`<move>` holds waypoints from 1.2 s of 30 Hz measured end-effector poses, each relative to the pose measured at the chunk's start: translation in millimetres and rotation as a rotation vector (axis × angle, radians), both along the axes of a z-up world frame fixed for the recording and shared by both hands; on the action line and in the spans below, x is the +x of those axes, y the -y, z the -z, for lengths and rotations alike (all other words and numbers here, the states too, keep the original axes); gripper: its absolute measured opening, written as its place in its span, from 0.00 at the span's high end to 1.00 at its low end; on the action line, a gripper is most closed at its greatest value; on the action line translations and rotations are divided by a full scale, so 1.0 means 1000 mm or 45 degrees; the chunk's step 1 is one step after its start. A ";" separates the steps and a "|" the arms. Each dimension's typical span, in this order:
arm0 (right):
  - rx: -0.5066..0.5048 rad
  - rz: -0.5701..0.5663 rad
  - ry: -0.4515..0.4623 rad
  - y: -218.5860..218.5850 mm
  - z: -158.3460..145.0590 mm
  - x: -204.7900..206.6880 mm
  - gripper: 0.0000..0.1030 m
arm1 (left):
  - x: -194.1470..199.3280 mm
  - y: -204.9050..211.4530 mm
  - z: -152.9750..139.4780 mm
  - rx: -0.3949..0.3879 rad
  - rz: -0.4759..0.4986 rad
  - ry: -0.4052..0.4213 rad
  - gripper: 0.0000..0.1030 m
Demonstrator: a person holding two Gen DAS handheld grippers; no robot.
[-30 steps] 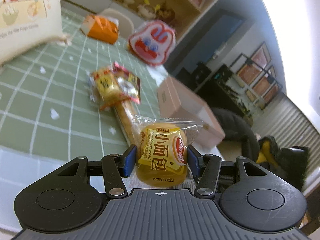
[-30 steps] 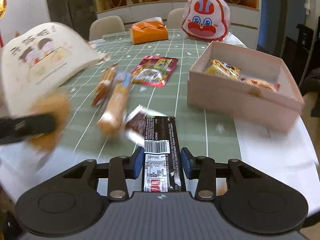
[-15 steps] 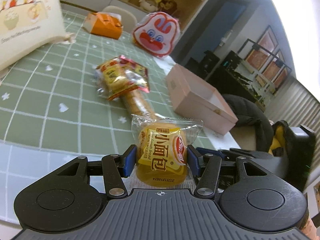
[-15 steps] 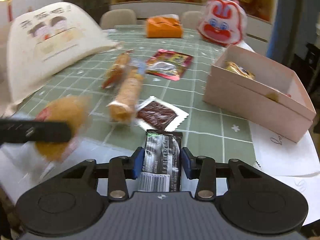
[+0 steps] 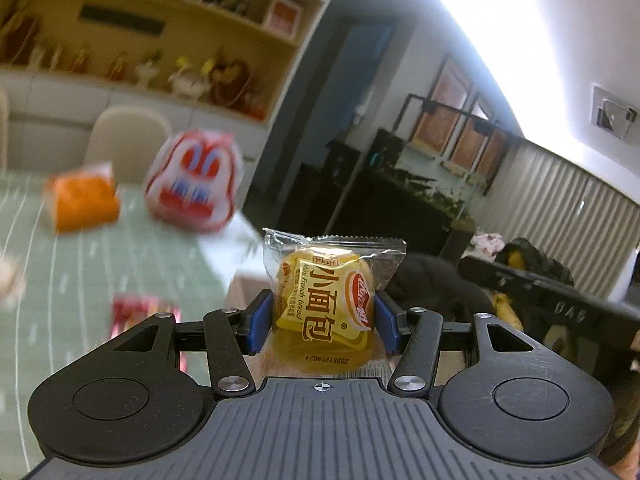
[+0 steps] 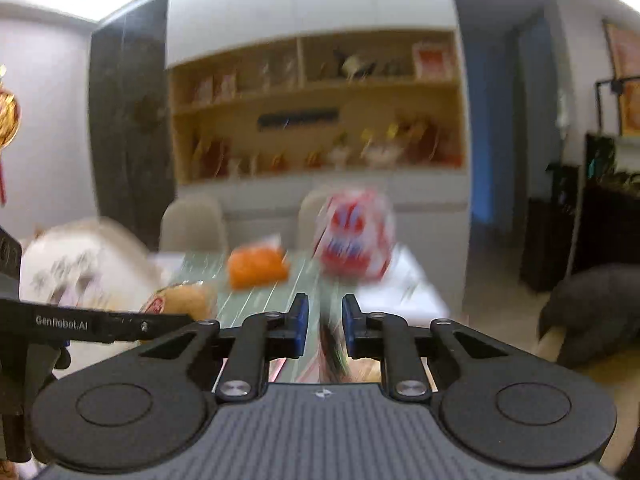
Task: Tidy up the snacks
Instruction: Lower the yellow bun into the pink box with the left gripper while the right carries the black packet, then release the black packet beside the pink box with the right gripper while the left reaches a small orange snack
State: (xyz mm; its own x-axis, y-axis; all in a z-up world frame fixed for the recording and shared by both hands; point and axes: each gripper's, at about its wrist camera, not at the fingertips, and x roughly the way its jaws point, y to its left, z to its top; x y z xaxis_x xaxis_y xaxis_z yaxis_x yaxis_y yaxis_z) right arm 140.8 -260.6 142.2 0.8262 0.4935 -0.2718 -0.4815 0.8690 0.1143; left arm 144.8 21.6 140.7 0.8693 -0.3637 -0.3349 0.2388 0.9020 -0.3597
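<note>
Across the far wall runs a wooden shelf unit [image 6: 320,112] crowded with blurred figurines and frames, above pale cabinets, with two cream chairs [image 6: 194,220] pushed up to the worktop [image 5: 100,264]. Its green cloth carries a white grid. On it lie an orange packet [image 5: 82,202], a red-and-white rabbit-faced bag [image 5: 192,186] and a red snack wrapper [image 5: 140,310], all smeared by motion. To the right, the room darkens into a blue wall panel, black furniture and pleated curtains.

Nearest the left wrist camera, the left gripper [image 5: 324,320] is clamped on a small yellow French bread packet [image 5: 326,300], its blue pads pressing both sides, held above the worktop's edge. The right gripper [image 6: 324,322] has its jaws drawn narrow; a thin blurred wrapper [image 6: 330,344] sits upright between them, though whether the pads press it is unclear. A cream printed bag [image 6: 80,264] stands at the left of the worktop.
</note>
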 end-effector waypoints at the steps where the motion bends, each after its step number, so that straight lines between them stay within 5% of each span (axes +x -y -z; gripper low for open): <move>1: 0.014 0.013 0.006 0.003 -0.011 0.014 0.83 | 0.016 0.004 -0.006 0.007 0.001 0.001 0.43; 5: -0.007 0.090 0.026 0.007 -0.030 0.066 0.83 | 0.089 0.025 0.006 -0.025 0.118 -0.084 0.42; 8: -0.025 0.135 -0.061 0.013 -0.013 0.093 0.82 | 0.161 0.060 0.066 0.156 0.151 -0.367 0.43; 11: -0.047 0.138 -0.189 0.027 0.017 0.098 0.73 | 0.179 0.075 0.108 0.267 0.164 -0.448 0.45; 15: -0.225 0.084 -0.287 0.032 0.064 0.075 0.31 | 0.158 0.063 0.096 0.173 0.144 -0.360 0.45; 21: -0.430 -0.152 -0.453 0.008 0.139 0.066 0.30 | 0.078 0.048 0.078 0.140 0.100 -0.275 0.45; 25: -0.540 -0.131 -0.499 -0.011 0.184 0.080 0.28 | 0.023 0.046 0.111 0.046 0.142 -0.406 0.45; 32: -0.339 -0.055 -0.558 0.016 0.199 0.056 0.32 | -0.026 0.115 0.159 0.282 0.290 -0.401 0.45; 36: -0.067 -0.020 -0.648 0.043 0.194 0.039 0.32 | -0.024 0.146 0.173 0.446 0.281 -0.359 0.44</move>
